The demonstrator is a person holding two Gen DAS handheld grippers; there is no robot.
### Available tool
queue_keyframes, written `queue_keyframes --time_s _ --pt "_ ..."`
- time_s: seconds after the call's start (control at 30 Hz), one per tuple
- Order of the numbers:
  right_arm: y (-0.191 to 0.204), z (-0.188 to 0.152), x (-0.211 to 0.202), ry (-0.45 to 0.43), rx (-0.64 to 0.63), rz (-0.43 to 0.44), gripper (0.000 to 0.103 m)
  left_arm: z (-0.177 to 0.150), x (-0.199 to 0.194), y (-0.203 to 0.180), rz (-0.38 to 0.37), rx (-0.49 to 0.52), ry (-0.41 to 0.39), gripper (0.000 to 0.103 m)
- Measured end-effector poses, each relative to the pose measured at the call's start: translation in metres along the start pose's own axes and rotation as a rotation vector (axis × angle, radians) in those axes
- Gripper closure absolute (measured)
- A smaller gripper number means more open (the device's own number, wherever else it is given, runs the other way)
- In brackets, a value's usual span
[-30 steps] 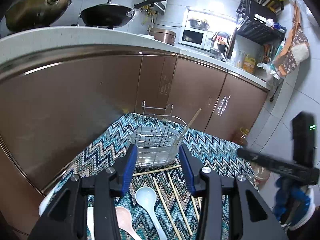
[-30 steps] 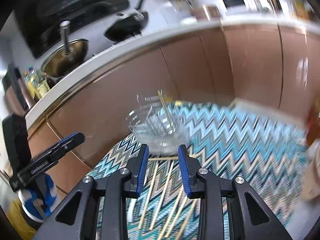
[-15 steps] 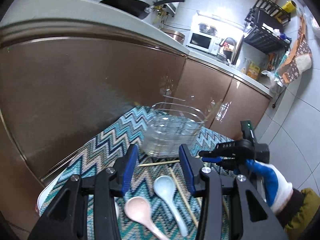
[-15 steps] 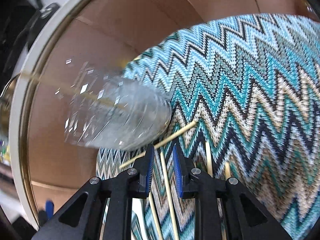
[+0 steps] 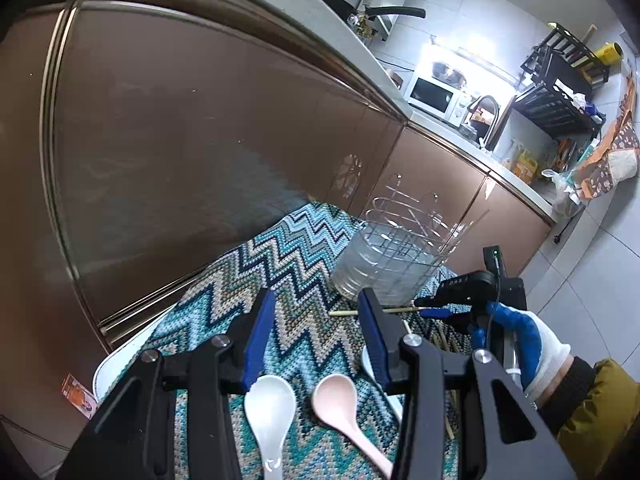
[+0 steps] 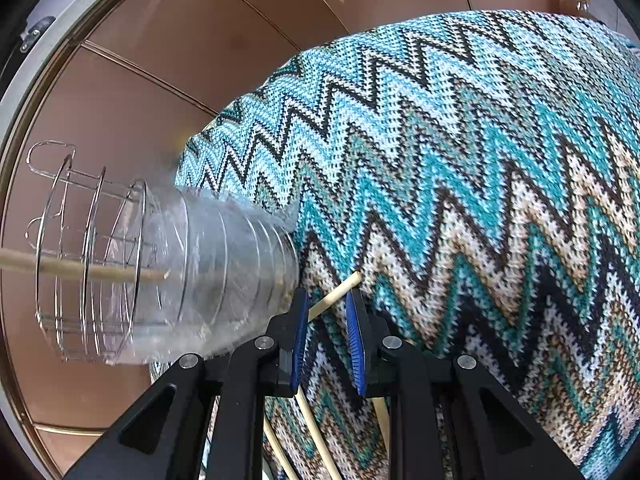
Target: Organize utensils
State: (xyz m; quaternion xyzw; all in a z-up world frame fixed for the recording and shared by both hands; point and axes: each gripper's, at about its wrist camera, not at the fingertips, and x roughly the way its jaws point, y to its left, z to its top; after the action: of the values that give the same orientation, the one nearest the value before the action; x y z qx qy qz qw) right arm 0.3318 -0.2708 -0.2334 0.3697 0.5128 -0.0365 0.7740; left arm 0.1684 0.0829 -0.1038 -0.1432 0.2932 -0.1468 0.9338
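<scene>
A wire and clear-plastic utensil holder (image 5: 394, 254) stands on a zigzag cloth (image 5: 296, 276), with one chopstick (image 6: 80, 270) inside it. My left gripper (image 5: 318, 322) is open and empty above a white spoon (image 5: 269, 412) and a pink spoon (image 5: 340, 404). My right gripper (image 6: 327, 312) is open, its jaws narrowly apart around the end of a loose chopstick (image 6: 334, 294) lying by the holder's base. It also shows in the left wrist view (image 5: 434, 308), held by a blue-gloved hand. More chopsticks (image 6: 316, 436) lie on the cloth beneath it.
Brown cabinet doors (image 5: 192, 152) rise close behind the cloth. A counter (image 5: 452, 128) above holds a microwave (image 5: 434, 96) and a pan. A white table edge (image 5: 120, 360) shows at the cloth's left. Tiled floor (image 5: 592, 280) lies to the right.
My right gripper has dropped from above down to the cloth and narrowed around a chopstick end. My left gripper has moved lower and leftward over the spoons.
</scene>
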Motion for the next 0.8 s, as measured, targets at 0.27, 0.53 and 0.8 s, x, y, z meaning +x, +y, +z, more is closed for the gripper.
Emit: queue_keyframes --time_s 0.27,0.53,0.8 --pt "0.015 0.013 0.023 -0.020 0.005 -0.044 0.090 -0.006 0.000 0.026 0.022 -0.062 0.005 0.062" --pt "-0.011 0.014 0.022 -0.053 0.126 0.089 0.102 -0.011 -0.003 0.025 0.036 -0.058 0.014 0.062" --pt "-0.024 0.012 0.013 -0.089 0.184 0.212 0.103 -0.014 -0.016 0.011 0.051 -0.038 0.009 0.062"
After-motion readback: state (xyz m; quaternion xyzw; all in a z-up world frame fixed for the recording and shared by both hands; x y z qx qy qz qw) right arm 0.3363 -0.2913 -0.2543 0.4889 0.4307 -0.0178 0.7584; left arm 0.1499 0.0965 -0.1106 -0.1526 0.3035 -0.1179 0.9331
